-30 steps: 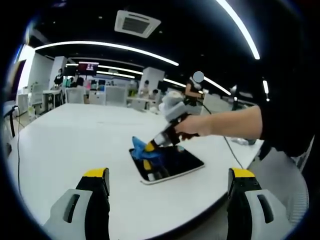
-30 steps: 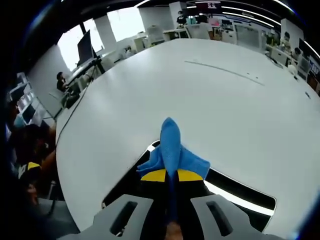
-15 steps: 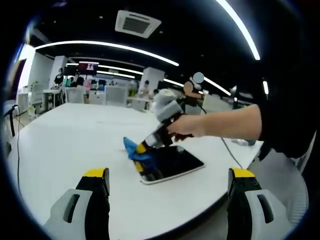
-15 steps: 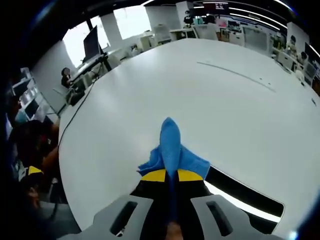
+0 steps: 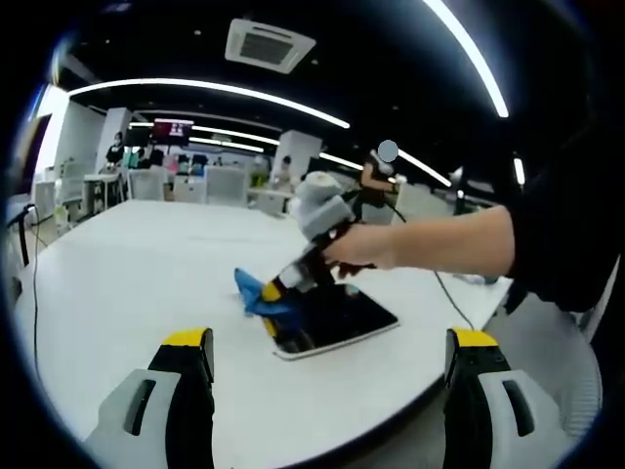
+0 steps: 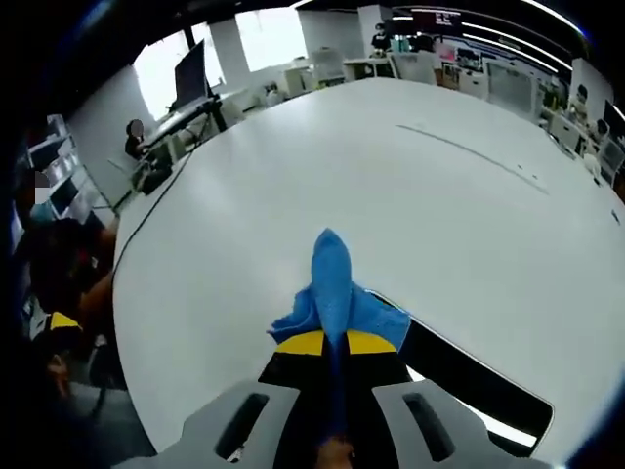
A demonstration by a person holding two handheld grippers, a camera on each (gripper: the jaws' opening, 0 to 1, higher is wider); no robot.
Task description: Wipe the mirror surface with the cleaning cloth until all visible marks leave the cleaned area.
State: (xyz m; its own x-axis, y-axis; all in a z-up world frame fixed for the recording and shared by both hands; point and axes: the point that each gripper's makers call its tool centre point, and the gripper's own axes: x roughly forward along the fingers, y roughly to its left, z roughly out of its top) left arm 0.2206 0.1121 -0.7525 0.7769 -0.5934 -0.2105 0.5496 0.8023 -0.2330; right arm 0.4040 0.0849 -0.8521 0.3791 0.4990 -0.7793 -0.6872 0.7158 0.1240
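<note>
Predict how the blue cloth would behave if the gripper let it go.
Probably floppy: the blue cloth bunches in soft folds where the right hand-held gripper pinches it. Likely light, since its free tip stands unsupported. It would probably slump onto the mirror, not roll.

One mirror [image 5: 332, 318], one blue cleaning cloth [image 6: 337, 293], one white table [image 5: 127, 283], two grippers, left gripper [image 5: 327, 342] and right gripper [image 6: 334, 342], one ceiling vent [image 5: 268, 44]
</note>
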